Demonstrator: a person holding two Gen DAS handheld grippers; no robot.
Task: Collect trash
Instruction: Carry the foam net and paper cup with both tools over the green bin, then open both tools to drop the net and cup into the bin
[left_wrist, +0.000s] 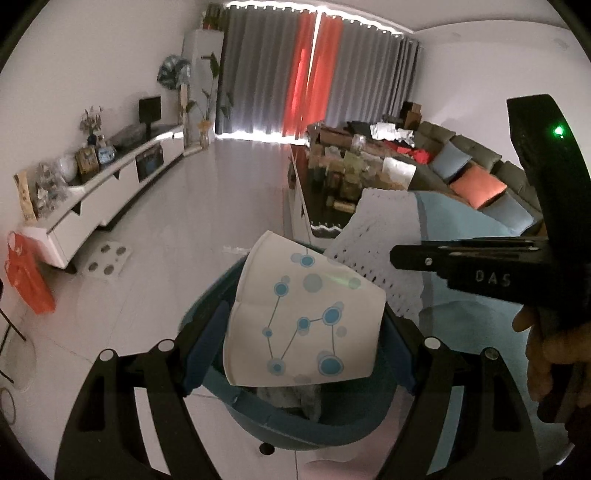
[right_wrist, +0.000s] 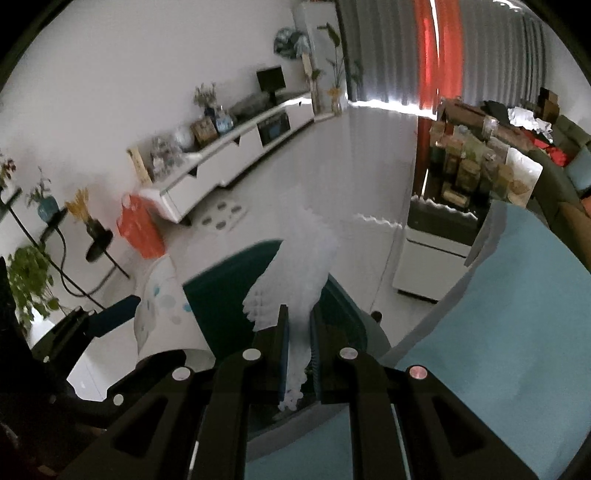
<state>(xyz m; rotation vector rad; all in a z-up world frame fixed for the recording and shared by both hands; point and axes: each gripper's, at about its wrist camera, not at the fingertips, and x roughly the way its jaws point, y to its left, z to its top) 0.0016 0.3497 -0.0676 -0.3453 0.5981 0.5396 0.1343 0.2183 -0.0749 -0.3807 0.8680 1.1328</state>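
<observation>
Left gripper: jaws set wide around a white paper cup, blue pads against its two sides. The cup lies tilted, mouth toward the camera, printed with blue dots joined by thin lines. It sits directly above the opening of the teal waste bin.

Teal waste bin: round, on a pale glossy floor. Crumpled grey matter shows inside, under the cup; what it is cannot be made out in this dim light.

Right gripper: jaws nearly closed, clamped on a piece of white foam netting. The netting rises upright out of the pads and fans wider at the top; a short end hangs below them. In the right wrist view it stands over the bin's dark interior. In the left wrist view the same netting appears just right of the cup, with the right gripper's black body reaching in from the right edge, held by a hand.

Surroundings, catalogued:
- Light blue cloth surface, right of the bin.
- Long white low cabinet along the left wall, carrying ornaments and a small dark screen.
- Orange plastic bag hanging at the cabinet's near end.
- Grey curtains with an orange-red panel at the centre, daylight at the hem.
- Sofa with blue and orange cushions, far right.
- Cluttered dark table before the sofa.
</observation>
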